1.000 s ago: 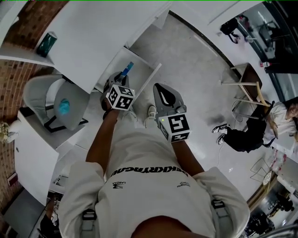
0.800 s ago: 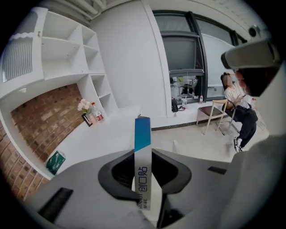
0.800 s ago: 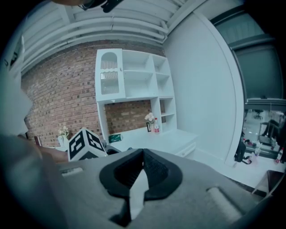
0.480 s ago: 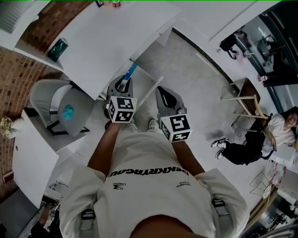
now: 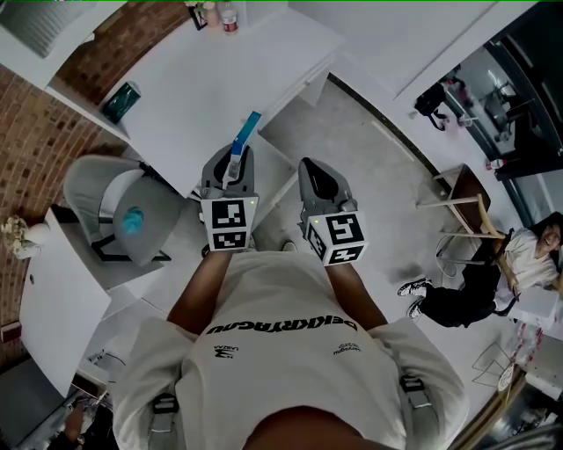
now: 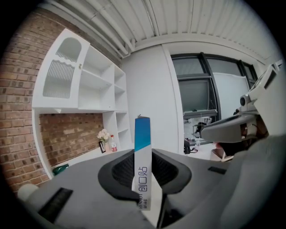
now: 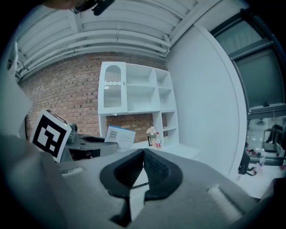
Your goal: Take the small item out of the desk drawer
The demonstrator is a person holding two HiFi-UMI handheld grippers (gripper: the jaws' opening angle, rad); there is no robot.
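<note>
Holding two grippers side by side before the chest, the person is pointing both forward beside the white desk [image 5: 220, 79]. The left gripper [image 5: 230, 165] is clamping one small blue-and-white box [image 5: 245, 133] upright between its jaws. The right gripper [image 5: 313, 169] is showing its jaws pressed together, empty.

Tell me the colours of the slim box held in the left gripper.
The box is blue on top, white below; left gripper view.

I've got the small box [image 5: 245, 134] standing between the left tongs [image 5: 232, 160], at the worktop [image 5: 202, 70] near edge. Right tongs [image 5: 314, 174] sit just beside, to the right, over the floor [image 5: 378, 176]. Chair [image 5: 145, 206] is left of the left tongs. Bottle [image 5: 230, 18] is on the worktop's far end.
</note>
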